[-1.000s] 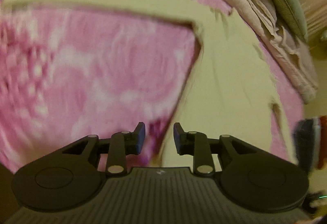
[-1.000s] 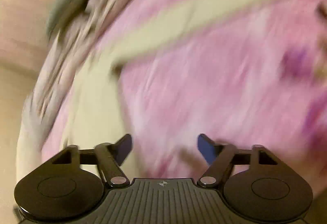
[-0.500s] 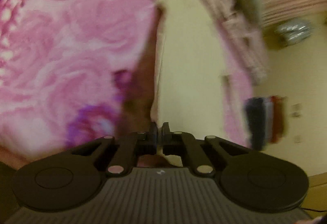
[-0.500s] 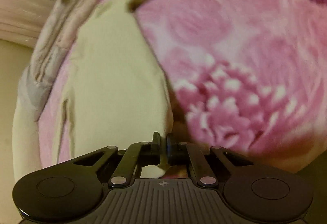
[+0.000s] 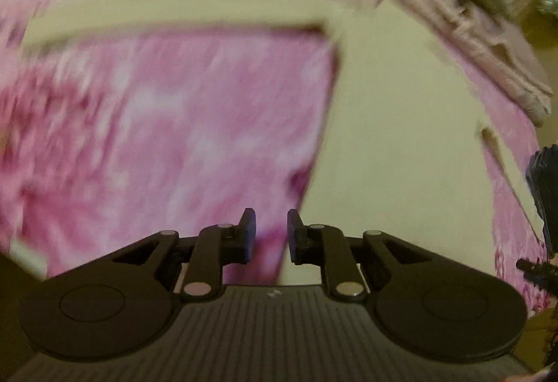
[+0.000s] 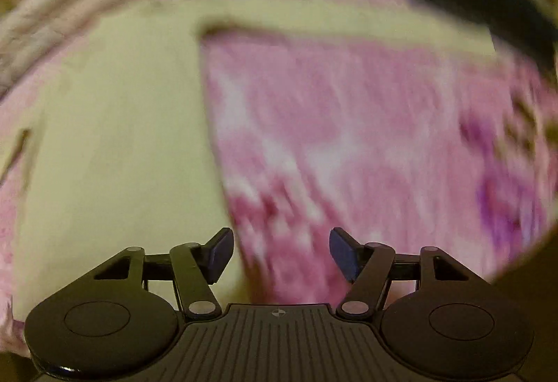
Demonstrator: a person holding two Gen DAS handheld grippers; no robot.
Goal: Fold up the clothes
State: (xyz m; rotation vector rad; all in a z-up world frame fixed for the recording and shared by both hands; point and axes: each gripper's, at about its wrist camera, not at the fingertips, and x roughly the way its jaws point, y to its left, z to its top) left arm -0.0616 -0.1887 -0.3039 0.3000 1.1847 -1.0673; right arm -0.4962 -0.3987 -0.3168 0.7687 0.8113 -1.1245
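Cream garment (image 5: 401, 138) lay flat on the pink floral bed cover (image 5: 174, 145), its long leg running away from both pairs of spread, empty fingers. Left gripper (image 5: 270, 235) and right gripper (image 6: 280, 254) each straddled its inner edge; a second strip crossed the far side, with open bedding between
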